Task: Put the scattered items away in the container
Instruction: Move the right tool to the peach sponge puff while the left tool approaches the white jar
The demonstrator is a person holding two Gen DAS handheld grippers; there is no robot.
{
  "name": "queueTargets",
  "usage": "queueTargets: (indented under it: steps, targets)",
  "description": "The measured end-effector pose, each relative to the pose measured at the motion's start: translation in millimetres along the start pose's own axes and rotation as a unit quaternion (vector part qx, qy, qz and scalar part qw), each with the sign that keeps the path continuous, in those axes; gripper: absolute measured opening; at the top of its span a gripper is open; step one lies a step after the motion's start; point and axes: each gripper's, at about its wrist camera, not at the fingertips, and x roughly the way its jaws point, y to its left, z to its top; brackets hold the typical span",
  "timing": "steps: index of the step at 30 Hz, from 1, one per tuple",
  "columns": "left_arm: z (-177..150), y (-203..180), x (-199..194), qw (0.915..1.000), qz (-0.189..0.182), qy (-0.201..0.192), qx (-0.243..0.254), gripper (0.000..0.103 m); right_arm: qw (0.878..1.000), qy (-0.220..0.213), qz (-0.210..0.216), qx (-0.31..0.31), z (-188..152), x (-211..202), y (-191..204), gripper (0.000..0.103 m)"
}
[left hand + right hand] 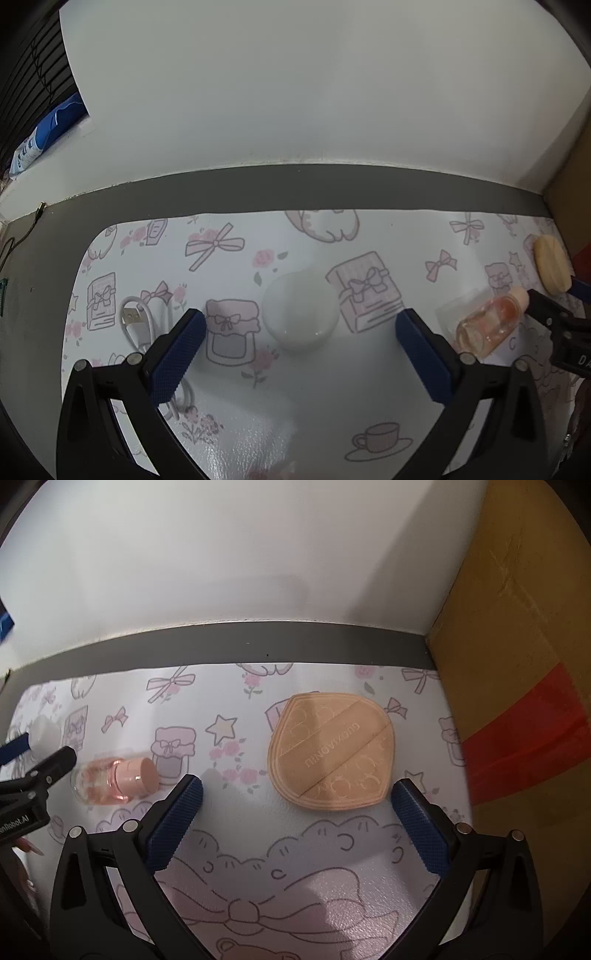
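My left gripper is open and empty, its jaws either side of a small white bowl standing on the patterned mat. A white USB cable lies by the left finger. A clear bottle with pink contents and a peach cap lies on its side to the right; it also shows in the right wrist view. My right gripper is open and empty, just short of a tan powder puff lying flat on the mat. The puff also shows in the left wrist view.
The pink-print mat covers a grey table against a white wall. A cardboard box with red tape stands at the right edge. A blue and white packet lies at the far left.
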Motion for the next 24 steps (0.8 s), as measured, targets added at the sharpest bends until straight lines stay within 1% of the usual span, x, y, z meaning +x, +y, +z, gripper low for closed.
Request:
queueTargets:
  steps: [10, 11, 12, 13, 14, 15, 16, 17, 18, 19, 20, 21, 23, 24]
  targets:
    - [-5.3, -2.1, -3.9, 0.9999, 0.000, -0.012, -0.003, 0.102, 1.000, -0.003, 0.001, -0.001, -1.8, 1.6, -5.0, 0.103]
    - [-6.2, -2.4, -4.7, 0.9999, 0.000, -0.013, -0.002, 0.102, 1.000, -0.003, 0.001, -0.001, -1.9, 1.7, -5.5, 0.103]
    - [-5.7, 0.4, -1.9, 0.9999, -0.001, -0.015, -0.001, 0.099, 1.000, -0.004, 0.001, -0.001, -1.9, 1.3, -4.7, 0.103]
    - [-5.8, 0.7, -1.9, 0.9999, -0.002, -0.016, 0.001, 0.096, 1.000, -0.003, 0.001, 0.001, -1.4, 1.2, -6.2, 0.102]
    - [-6.2, -0.9, -4.8, 0.9997, -0.004, -0.022, 0.004, 0.083, 1.000, -0.004, 0.001, 0.001, -1.6, 0.8, -7.6, 0.100]
    - [-6.2, -2.5, -7.4, 0.9996, -0.006, -0.027, 0.007, 0.066, 1.000, -0.005, 0.001, 0.001, -1.5, -0.1, -8.4, 0.095]
    - [-5.8, -4.5, -9.7, 0.9995, -0.006, -0.030, 0.009, 0.057, 1.000, -0.006, 0.000, 0.001, -0.8, -1.2, -10.0, 0.089]
    - [-5.3, -6.0, -10.8, 0.9995, -0.007, -0.030, 0.010, 0.043, 1.000, -0.008, 0.000, 0.002, -0.3, -2.4, -11.4, 0.085]
    - [-4.7, -7.4, -11.5, 0.9995, -0.007, -0.029, 0.011, 0.035, 1.000, -0.009, 0.000, 0.002, 0.1, -3.4, -12.9, 0.078]
    - [-4.2, -8.1, -11.5, 0.9995, -0.006, -0.028, 0.011, 0.035, 1.000, -0.011, -0.001, 0.001, 0.3, -4.2, -14.6, 0.070]
    - [-4.3, -7.6, -11.5, 0.9996, -0.006, -0.028, 0.007, 0.035, 1.000, -0.013, -0.001, 0.001, 0.8, -4.9, -17.7, 0.065]
    - [-4.7, -7.4, -11.6, 0.9996, -0.006, -0.029, 0.007, 0.035, 1.000, -0.014, -0.001, 0.000, 1.2, -5.6, -19.7, 0.057]
    - [-4.8, -7.0, -11.7, 0.9996, -0.005, -0.028, 0.007, 0.035, 1.000, -0.012, 0.000, -0.004, 1.9, -5.3, -21.2, 0.054]
    - [-4.7, -6.7, -11.6, 0.9996, -0.006, -0.027, 0.006, 0.035, 1.000, -0.012, 0.000, -0.005, 2.1, -5.4, -21.7, 0.049]
